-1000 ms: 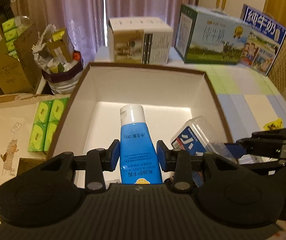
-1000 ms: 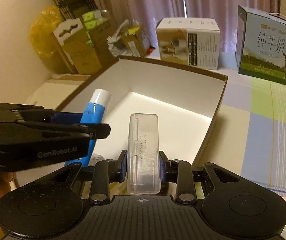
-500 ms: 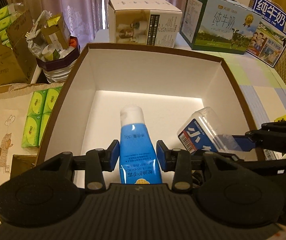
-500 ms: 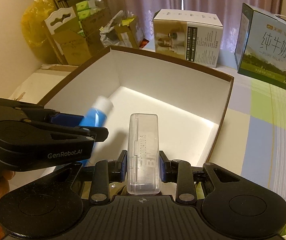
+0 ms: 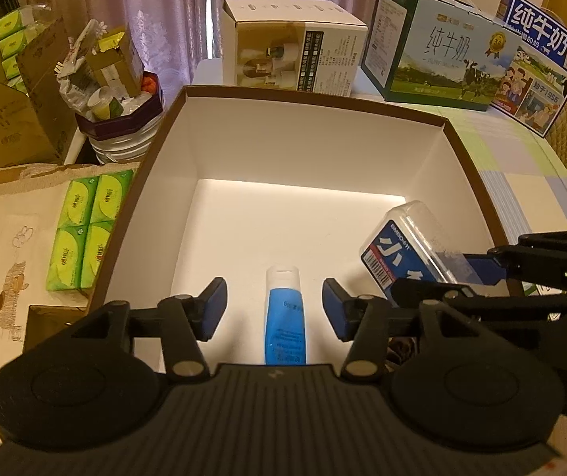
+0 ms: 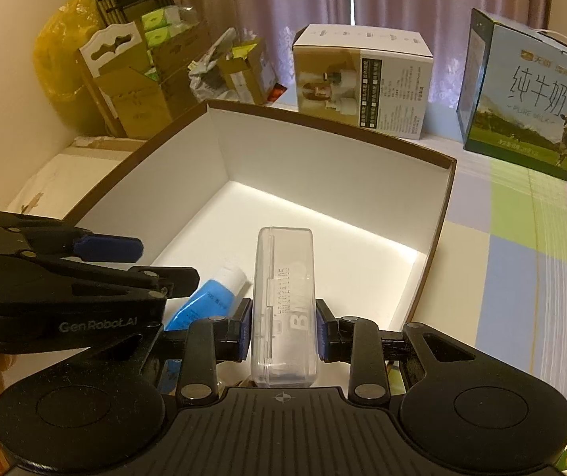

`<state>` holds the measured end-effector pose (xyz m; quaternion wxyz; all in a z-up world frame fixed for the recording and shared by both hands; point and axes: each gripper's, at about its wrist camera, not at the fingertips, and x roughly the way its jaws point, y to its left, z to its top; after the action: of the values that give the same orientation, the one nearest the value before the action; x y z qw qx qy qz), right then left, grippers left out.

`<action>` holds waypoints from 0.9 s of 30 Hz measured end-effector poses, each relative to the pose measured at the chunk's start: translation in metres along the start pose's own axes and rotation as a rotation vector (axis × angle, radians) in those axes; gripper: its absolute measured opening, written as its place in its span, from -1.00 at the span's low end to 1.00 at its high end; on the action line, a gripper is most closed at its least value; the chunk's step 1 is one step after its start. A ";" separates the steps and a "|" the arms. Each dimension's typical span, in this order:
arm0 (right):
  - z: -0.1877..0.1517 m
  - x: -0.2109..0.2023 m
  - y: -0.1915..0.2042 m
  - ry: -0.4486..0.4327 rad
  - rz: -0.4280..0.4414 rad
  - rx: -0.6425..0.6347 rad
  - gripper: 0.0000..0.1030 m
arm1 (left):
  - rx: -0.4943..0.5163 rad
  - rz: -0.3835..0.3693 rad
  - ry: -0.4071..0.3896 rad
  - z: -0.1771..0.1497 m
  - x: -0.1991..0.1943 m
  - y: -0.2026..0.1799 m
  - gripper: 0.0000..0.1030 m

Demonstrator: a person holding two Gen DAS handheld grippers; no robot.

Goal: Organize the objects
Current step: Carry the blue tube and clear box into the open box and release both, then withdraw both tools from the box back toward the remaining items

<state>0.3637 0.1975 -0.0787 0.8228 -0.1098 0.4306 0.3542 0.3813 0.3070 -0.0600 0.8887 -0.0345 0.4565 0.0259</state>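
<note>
A blue tube with a white cap (image 5: 284, 317) lies on the floor of the white box with a brown rim (image 5: 303, 97), near its front wall. My left gripper (image 5: 274, 308) hangs over the tube, its jaws opening, the pads well apart from the tube. In the right wrist view the tube (image 6: 212, 297) lies below the left gripper (image 6: 124, 261). My right gripper (image 6: 282, 327) is shut on a clear plastic case (image 6: 283, 305), held over the box's front right part. The case (image 5: 406, 244) shows a blue label in the left wrist view.
Green tissue packs (image 5: 85, 230) lie left of the box on a beige cloth. Behind the box stand a white carton (image 5: 291, 55) and two milk cartons (image 5: 438, 55). A cluttered bin (image 5: 120, 111) and cardboard boxes (image 5: 5, 119) sit at the back left. A checked tablecloth (image 6: 521, 238) spreads right.
My left gripper sank into the box with the blue tube, then opened its jaws; the tube dropped onto the box floor. The right gripper kept hold of the clear case.
</note>
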 end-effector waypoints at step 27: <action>-0.026 -0.071 0.000 -0.079 0.095 0.026 0.15 | -0.050 0.019 -0.076 -0.024 -0.068 -0.002 0.67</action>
<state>0.3202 0.1496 -0.0384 0.8228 -0.0646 0.4070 0.3913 0.3220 0.3015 -0.0186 0.9040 -0.0512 0.4219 0.0470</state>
